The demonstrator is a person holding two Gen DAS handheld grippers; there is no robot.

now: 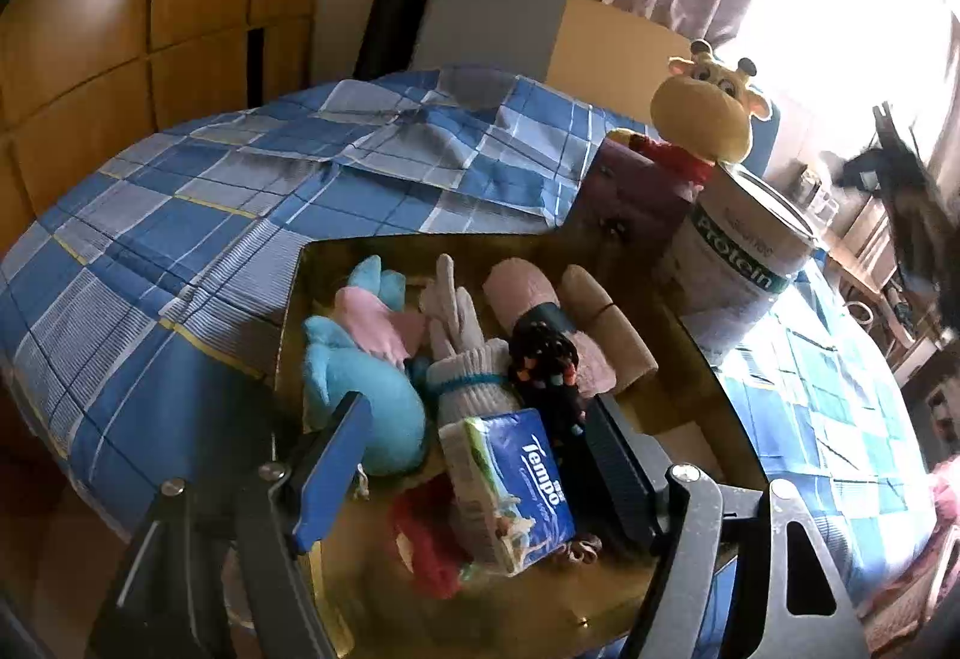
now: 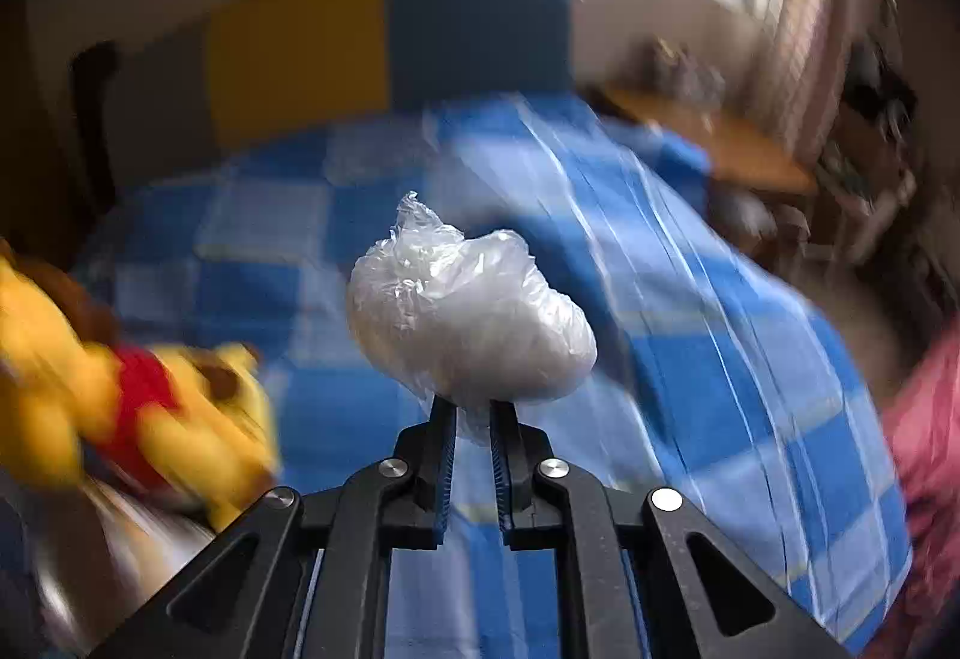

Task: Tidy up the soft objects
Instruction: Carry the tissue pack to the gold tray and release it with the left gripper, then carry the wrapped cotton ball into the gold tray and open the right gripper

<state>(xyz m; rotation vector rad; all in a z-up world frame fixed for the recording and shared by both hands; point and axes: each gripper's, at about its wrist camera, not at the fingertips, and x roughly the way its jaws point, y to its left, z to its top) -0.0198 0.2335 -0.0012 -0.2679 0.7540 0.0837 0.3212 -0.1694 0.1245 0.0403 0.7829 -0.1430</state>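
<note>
A crumpled clear plastic bag (image 2: 468, 311) is being pinched by its lower edge in the right gripper (image 2: 473, 419) above the checked bedspread (image 2: 690, 347). The left gripper (image 1: 480, 455) is being held spread over the tissue pack (image 1: 510, 485) near the gold tray's (image 1: 690, 383) front edge. A firm pinch is being called for until the bag is lowered among the tray's soft things.

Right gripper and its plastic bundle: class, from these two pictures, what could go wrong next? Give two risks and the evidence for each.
1. The right gripper pinches only the lower edge of the crumpled plastic bag; the thin film could slip free, especially as the blurred view suggests fast motion.
2. The box is already crowded: the Tempo tissue pack lies on top of the socks. Adding the bag may push something out.
</note>
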